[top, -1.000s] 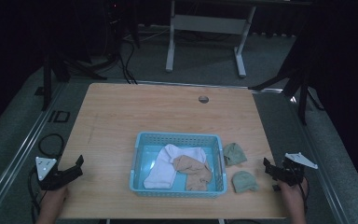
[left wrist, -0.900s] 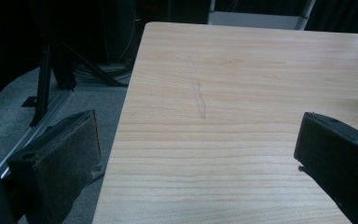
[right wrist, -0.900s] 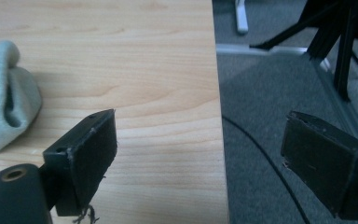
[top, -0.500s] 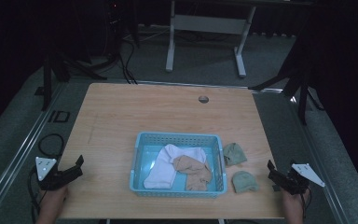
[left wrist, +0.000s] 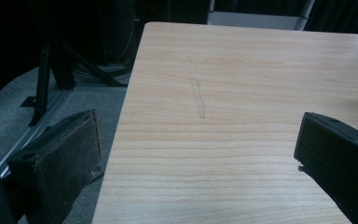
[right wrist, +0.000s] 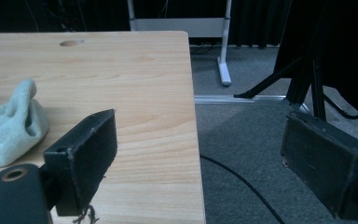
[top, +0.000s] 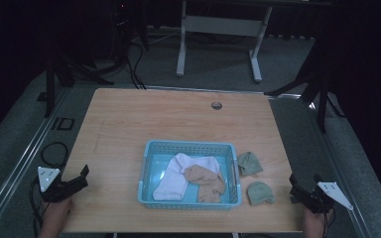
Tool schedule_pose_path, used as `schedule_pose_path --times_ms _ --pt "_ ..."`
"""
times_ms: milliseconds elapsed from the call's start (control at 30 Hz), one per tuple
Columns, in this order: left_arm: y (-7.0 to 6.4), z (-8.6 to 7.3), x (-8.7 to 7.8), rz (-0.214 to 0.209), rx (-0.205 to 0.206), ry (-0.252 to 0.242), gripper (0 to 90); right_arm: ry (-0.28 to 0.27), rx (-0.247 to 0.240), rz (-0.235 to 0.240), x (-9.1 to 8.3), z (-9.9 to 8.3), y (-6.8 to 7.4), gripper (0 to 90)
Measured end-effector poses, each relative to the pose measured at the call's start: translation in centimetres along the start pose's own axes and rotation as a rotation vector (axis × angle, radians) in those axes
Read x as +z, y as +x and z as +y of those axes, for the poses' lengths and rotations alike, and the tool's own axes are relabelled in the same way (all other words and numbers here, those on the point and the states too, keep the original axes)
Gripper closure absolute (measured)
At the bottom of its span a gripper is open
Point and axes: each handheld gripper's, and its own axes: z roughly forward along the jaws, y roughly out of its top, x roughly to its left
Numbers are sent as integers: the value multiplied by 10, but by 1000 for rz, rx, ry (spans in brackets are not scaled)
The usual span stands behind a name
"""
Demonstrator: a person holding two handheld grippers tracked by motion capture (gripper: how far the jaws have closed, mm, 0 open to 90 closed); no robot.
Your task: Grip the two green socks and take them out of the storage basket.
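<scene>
My right tool (top: 303, 193) hangs at the near right corner of the counter (top: 129, 124), jaws spread wide with nothing between them, and the nearer green sock (top: 261, 192) lies just beside it on the wood, close outside the blue basket (top: 189, 147). I judge the step in hand to be fetching that sock into the basket, so I should swing the tool inward over the counter edge, come down on the bunched middle of the sock rather than a thin corner, pinch enough fabric that it will not slip, then lift it clear of the basket's rim before letting go. In my right gripper view the sock (right wrist: 9, 126) sits left of the near jaw, so the tool must turn that way first. My left tool (top: 74, 184) waits at the near left corner, also spread apart and empty, well apart from everything. Counting: two green socks on the counter, the second (top: 249, 163) a little farther back; one basket; inside it one white sock (top: 176, 176) and what looks like one tan sock (top: 206, 181), possibly a pair bunched together.
</scene>
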Motion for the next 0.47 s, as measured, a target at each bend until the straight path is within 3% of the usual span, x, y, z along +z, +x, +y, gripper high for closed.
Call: schedule_pose_path --times_ms 467 --pt "0 0 0 -5 -2 -3 7 14 -1 6 4 1 0 105"
